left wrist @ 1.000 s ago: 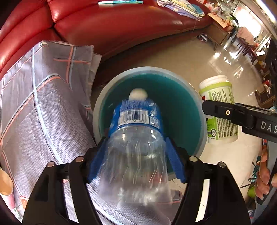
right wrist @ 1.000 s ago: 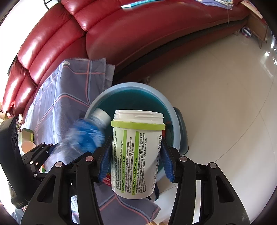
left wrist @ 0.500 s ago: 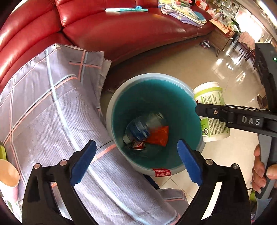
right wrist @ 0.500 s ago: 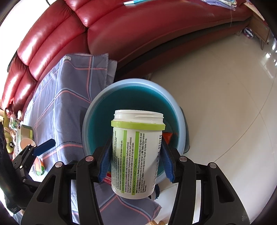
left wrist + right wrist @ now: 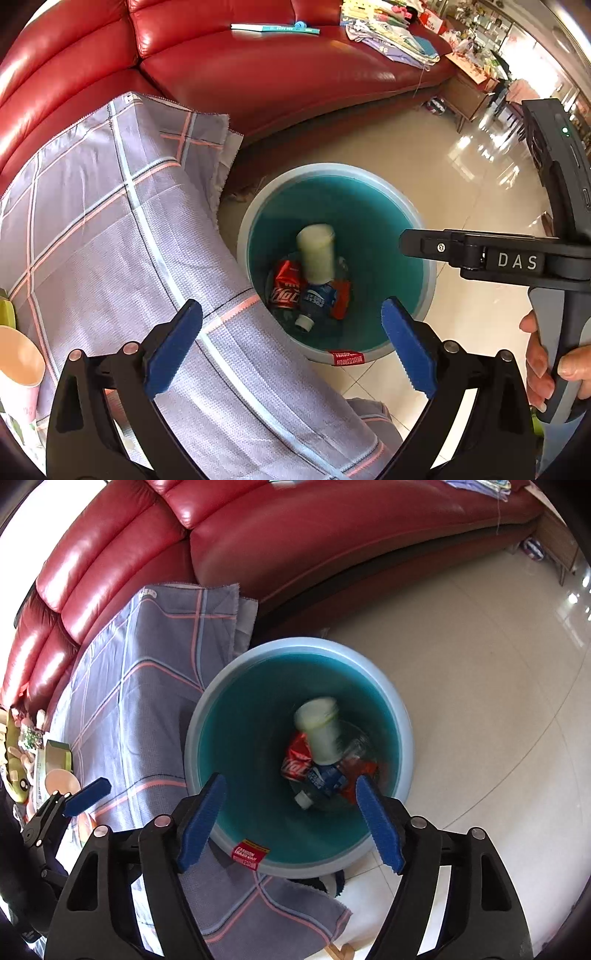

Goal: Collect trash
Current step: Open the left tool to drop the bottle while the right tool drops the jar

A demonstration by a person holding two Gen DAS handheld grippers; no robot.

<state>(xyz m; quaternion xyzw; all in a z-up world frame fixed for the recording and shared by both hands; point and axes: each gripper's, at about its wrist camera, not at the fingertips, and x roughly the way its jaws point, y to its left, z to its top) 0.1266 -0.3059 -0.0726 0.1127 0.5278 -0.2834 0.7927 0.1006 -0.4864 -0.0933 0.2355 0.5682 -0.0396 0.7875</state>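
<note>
- right gripper (image 5: 288,818) jaws wide, empty, over bin (image 5: 400,716)
- left gripper (image 5: 291,345) also wide, empty
- white tub (image 5: 320,728) in bin, on bottle (image 5: 325,781) and can (image 5: 295,762)
- drop step looks done; next: fetch remaining trash off table

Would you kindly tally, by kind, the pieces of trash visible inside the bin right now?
White jar: 1
Plastic bottle: 1
Red can: 1
Orange wrapper: 1
Total: 4 in the bin; anything underneath is hidden.
</note>
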